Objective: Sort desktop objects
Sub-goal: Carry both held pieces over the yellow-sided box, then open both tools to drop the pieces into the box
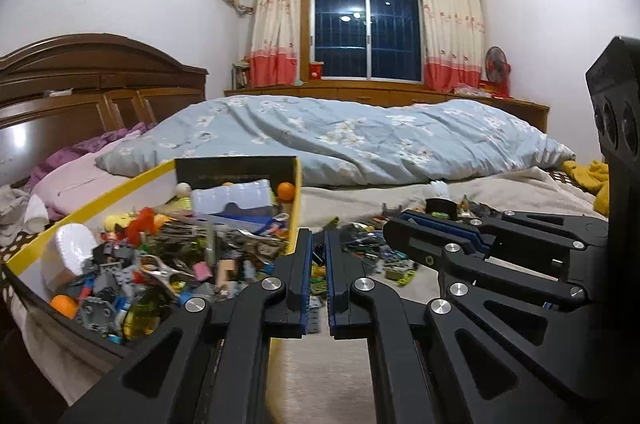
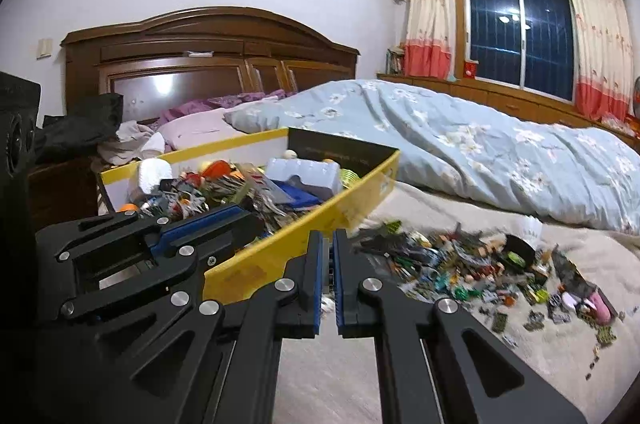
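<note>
Beige bedding [image 2: 340,376] covers the near part of a bed, with a blue floral quilt [image 2: 500,152] bunched across the far side and a dark wooden headboard [image 2: 208,56] at the left. On the bedding sits a yellow-edged box [image 1: 100,200], crammed with small toys – bricks, orange balls, a white foam block [image 1: 74,244] – and just right of it a loose pile of small pieces [image 2: 460,264] lies scattered on the sheet (too blurred to name one by one).

Both grippers hover low over the near bedding, side by side. In its own view the left gripper [image 1: 319,244] has its blue-lined fingers drawn almost together, only a thin slit between them, nothing gripped; it points at the box's near right corner. Next to it, the right gripper [image 2: 328,244] is pressed together too, empty, aimed between the box's yellow wall and the pile's left edge. Each shows in the other's view – right gripper [image 1: 404,228], left gripper [image 2: 236,214].
</note>
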The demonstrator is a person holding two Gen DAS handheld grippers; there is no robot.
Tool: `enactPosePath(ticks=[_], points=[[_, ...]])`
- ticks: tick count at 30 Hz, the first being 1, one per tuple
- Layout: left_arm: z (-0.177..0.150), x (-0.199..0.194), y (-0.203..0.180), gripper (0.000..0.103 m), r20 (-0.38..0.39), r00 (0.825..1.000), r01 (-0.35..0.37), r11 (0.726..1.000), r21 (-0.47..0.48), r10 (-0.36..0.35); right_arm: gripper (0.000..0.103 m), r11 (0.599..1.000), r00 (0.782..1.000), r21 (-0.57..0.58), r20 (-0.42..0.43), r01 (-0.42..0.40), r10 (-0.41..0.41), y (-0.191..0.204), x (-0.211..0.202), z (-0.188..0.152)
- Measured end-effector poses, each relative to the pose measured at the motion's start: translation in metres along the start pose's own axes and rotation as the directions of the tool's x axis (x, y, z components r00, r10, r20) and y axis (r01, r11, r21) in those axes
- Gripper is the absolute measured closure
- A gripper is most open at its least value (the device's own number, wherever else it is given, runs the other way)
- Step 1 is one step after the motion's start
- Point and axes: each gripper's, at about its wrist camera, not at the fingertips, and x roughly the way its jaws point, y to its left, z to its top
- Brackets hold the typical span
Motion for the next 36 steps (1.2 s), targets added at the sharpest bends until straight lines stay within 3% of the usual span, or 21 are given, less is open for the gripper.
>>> enactPosePath(ticks=[10,15,19,24,31,36], points=[[-0.002,-0.006,0.041,0.096,0.010,0.993,-0.119,0.993,-0.019,0.119,0.099,0.986,0.986,0.013,-0.020,-0.164,0.164,0.033,0.038,0.012],[-0.010,0.000,0.061,0.096,-0.019,0.984,-0.180,0.983,-0.021,0.179,0.099,0.975,0.973,0.007,-0.055,-0.224,0.224,0.048,0.062,0.010],[-0.019,0.013,0.074,0.096,-0.080,0.979,-0.194,0.979,-0.056,0.189,0.099,0.965,0.956,0.033,-0.130,-0.260,0.263,0.055,0.087,0.003],[-0.028,0.022,0.078,0.096,-0.103,0.974,-0.210,0.975,-0.069,0.203,0.098,0.968,0.959,-0.031,-0.145,-0.249,0.242,0.063,0.091,0.000],[-0.028,0.027,0.079,0.096,-0.100,0.974,-0.213,0.973,-0.089,0.204,0.098,0.968,0.958,0.007,-0.146,-0.249,0.247,0.055,0.095,-0.001],[-0.030,0.030,0.075,0.096,-0.111,0.970,-0.220,0.974,-0.046,0.214,0.099,0.968,0.960,-0.033,-0.139,-0.250,0.243,0.056,0.094,-0.004]])
